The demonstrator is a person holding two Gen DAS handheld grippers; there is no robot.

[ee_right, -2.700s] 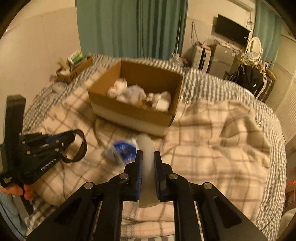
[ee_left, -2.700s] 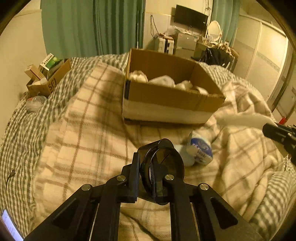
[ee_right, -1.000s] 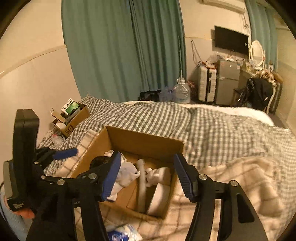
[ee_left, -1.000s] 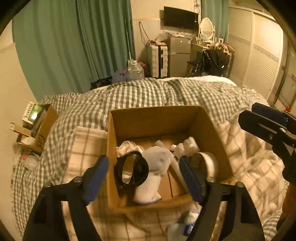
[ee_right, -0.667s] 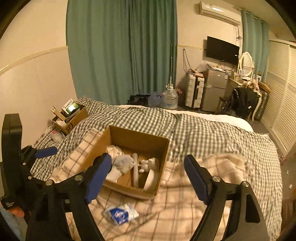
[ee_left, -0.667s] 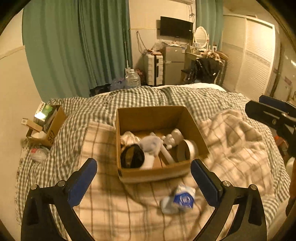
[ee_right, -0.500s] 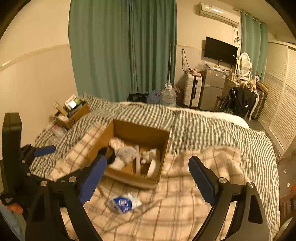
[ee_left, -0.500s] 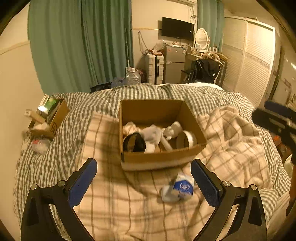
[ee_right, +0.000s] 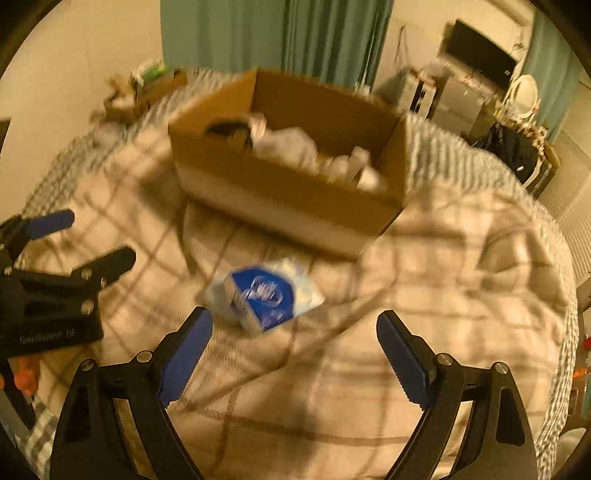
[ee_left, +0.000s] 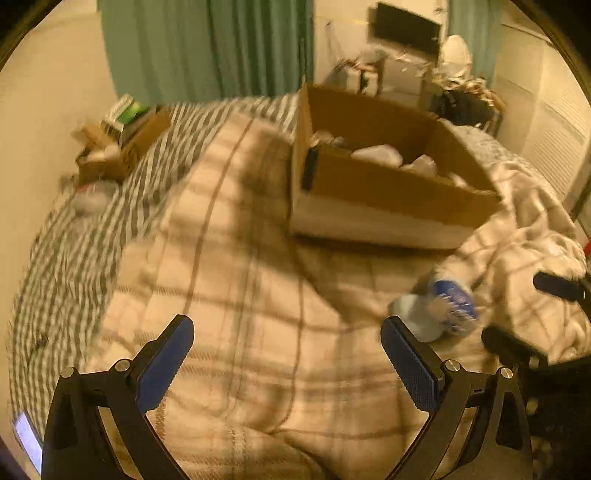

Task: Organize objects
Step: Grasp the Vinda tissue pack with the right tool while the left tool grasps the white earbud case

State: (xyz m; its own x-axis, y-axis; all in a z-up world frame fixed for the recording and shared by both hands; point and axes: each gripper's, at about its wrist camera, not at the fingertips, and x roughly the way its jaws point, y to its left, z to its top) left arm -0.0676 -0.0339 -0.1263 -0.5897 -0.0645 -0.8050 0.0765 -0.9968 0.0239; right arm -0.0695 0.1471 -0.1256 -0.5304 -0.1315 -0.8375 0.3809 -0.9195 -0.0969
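Both grippers, left gripper (ee_left: 286, 354) and right gripper (ee_right: 293, 343), are showing fingers wide and empty. Right is facing the blue-and-white plastic packet (ee_right: 264, 297) at 12 o'clock; next move, likely: descend, close, carry to brown cardboard box (ee_right: 288, 199).

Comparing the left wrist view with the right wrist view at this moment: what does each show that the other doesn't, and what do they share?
Left wrist only: the open left gripper seen from behind, over bare blanket, and a lit phone screen at the lower left edge.

Right wrist only: the open right gripper seen from behind, just short of the blue packet, and a dark ring in the box's left end.

Both: the cardboard box holding white items, the blue packet lying on the blanket in front of it, green curtains, and the small box of clutter near the wall.
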